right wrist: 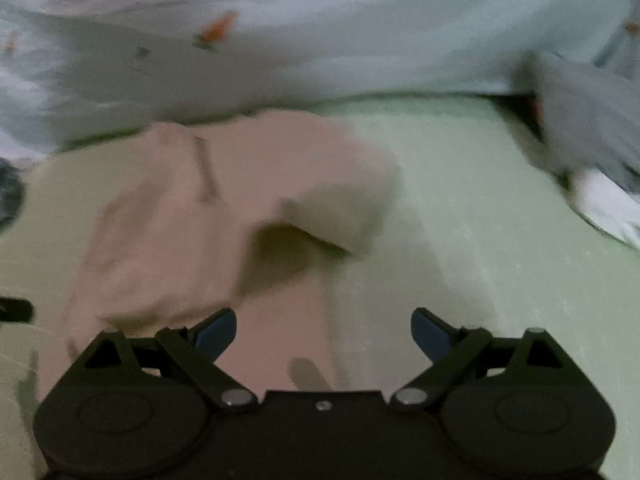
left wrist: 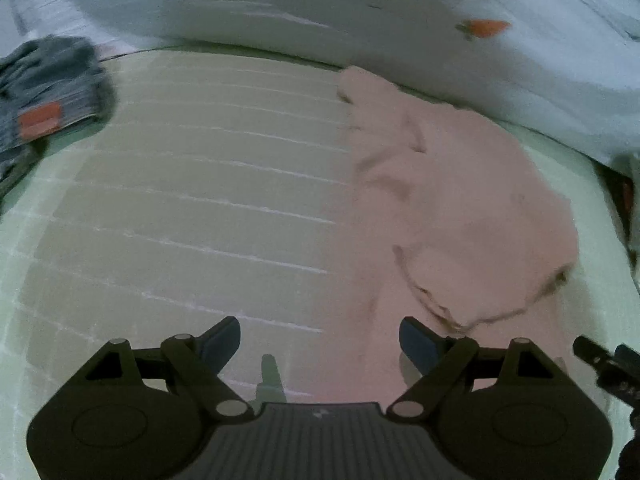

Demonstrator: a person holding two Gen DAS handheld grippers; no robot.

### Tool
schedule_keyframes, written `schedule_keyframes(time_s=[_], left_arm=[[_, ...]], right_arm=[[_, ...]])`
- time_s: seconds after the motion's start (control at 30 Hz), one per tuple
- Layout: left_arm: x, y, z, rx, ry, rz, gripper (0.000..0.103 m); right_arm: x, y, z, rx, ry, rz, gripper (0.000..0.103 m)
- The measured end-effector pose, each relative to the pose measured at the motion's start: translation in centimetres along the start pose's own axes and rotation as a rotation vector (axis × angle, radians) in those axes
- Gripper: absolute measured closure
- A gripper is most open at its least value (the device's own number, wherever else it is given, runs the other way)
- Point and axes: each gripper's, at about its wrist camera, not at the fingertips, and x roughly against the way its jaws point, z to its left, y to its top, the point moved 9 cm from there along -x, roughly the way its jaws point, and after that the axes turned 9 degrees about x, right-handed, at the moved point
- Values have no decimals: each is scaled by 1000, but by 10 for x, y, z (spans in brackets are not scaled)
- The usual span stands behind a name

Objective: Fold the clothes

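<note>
A pink garment [left wrist: 460, 208] lies rumpled on the pale green bed sheet [left wrist: 180, 184], spread over the right half of the left wrist view. My left gripper [left wrist: 320, 340] hovers above its near left edge, jaws wide apart with nothing between them. In the right wrist view the same pink garment [right wrist: 192, 232] lies left of centre, one fold raised into a hollow bump [right wrist: 332, 216]. My right gripper [right wrist: 324, 332] stands open over the garment's near right edge, nothing gripped; its left pad is close above the cloth. Both views are blurred.
A grey folded garment with an orange patch [left wrist: 48, 96] sits at the far left. A white blanket with small orange prints [left wrist: 360, 20] runs along the back. A grey and white item [right wrist: 588, 132] lies at the far right. Part of the other gripper [left wrist: 604, 364] shows at right.
</note>
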Motion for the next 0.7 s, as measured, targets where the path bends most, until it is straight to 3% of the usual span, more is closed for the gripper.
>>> schedule_keyframes(time_s=[0.1, 0.23, 0.4, 0.43, 0.47, 0.57, 0.7], left_arm=[[0, 0, -23, -42, -53, -23, 19], [-11, -2, -54, -113, -129, 14, 35], [-33, -6, -84, -160, -189, 79, 64], [-37, -6, -87, -164, -195, 91, 80], [-42, -7, -89, -164, -189, 106, 88], [-51, -8, -91, -160, -195, 122, 96], [-46, -3, -88, -144, -232, 90, 98]], right_arm=[[-3, -19, -17, -38, -53, 42, 8], [-1, -35, -32, -83, -91, 76, 8], [3, -53, -41, -103, -127, 112, 8], [5, -56, -43, -106, -131, 118, 8], [5, -60, -45, -109, -137, 124, 8], [2, -65, -50, -124, -148, 138, 8], [-2, -67, -52, -149, -154, 148, 8]])
